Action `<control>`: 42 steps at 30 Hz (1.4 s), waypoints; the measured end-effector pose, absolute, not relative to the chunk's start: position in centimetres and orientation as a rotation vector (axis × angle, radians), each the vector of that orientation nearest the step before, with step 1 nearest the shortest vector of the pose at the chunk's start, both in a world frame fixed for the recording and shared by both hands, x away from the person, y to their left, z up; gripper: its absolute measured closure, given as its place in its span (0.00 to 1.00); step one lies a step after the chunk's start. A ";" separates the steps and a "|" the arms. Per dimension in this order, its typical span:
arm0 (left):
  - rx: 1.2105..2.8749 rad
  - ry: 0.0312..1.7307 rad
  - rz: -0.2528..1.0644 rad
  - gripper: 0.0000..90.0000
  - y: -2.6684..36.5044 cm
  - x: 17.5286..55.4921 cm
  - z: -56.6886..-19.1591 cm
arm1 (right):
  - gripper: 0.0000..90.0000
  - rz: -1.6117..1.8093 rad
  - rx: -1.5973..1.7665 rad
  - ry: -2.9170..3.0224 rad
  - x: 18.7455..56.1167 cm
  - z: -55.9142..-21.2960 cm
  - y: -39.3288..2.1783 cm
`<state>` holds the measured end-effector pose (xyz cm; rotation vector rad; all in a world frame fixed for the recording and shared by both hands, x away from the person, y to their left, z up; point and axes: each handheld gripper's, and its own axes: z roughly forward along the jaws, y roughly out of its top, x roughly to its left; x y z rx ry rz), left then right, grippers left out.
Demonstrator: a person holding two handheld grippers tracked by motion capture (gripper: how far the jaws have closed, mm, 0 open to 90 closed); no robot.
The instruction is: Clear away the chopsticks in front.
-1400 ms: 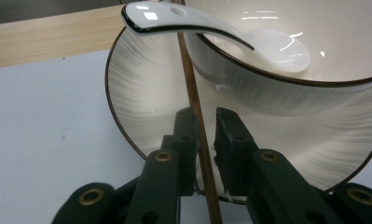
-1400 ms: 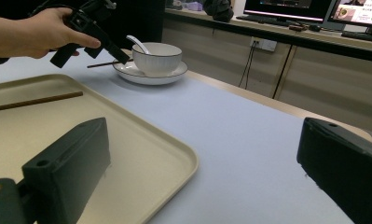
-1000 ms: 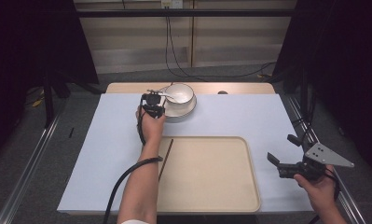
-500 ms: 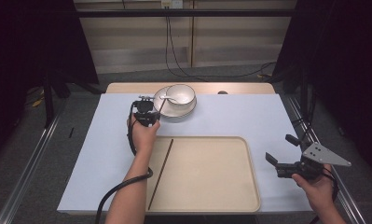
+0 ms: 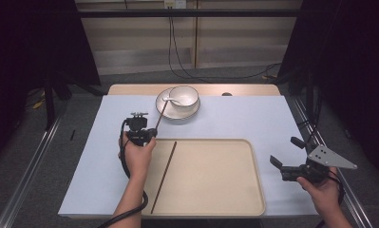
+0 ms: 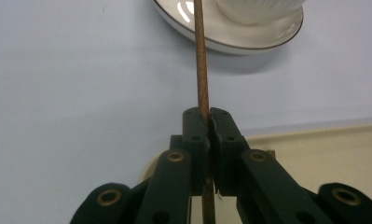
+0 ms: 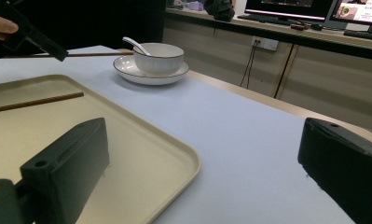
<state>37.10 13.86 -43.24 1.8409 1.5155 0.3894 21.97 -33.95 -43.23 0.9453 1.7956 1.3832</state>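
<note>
The left gripper (image 5: pixel 151 134) sits just off the tray's (image 5: pixel 253 166) far left corner, the forearm stretched up from the bottom edge and the hand (image 5: pixel 137 154) wrapped around its body, pointing toward the plate (image 5: pixel 193 113). Its jaws are clenched on a brown chopstick (image 6: pixel 202 70), and in the left gripper view the stick runs straight up between them, its far end over the plate's rim. Beyond it sits the white bowl (image 5: pixel 183 95) on the plate, a spoon (image 5: pixel 169 99) resting in it.

A second chopstick (image 5: pixel 164 175) lies along the tray's left side, on the blue tabletop (image 5: pixel 253 118).

Over on the right, the right gripper (image 5: pixel 284 159) hovers off the tray's right edge, held level in the hand (image 5: pixel 322 187) and aimed left across the tabletop. Its jaws stand wide apart with nothing between them.
</note>
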 end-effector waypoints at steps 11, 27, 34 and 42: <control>1.747 1.545 0.421 0.95 15.3 32.2 -43.1 | 0.01 1.389 0.948 1.796 22.0 -43.2 -33.9; 1.697 1.526 0.397 0.95 15.3 26.1 -44.2 | 0.01 1.383 0.938 1.803 22.0 -43.2 -33.9; 1.688 1.513 0.373 0.95 15.3 23.9 -44.7 | 0.01 1.383 0.939 1.806 22.1 -43.3 -33.9; 1.693 1.517 0.352 0.95 15.7 22.2 -45.3 | 0.01 1.380 0.944 1.799 22.2 -43.3 -33.8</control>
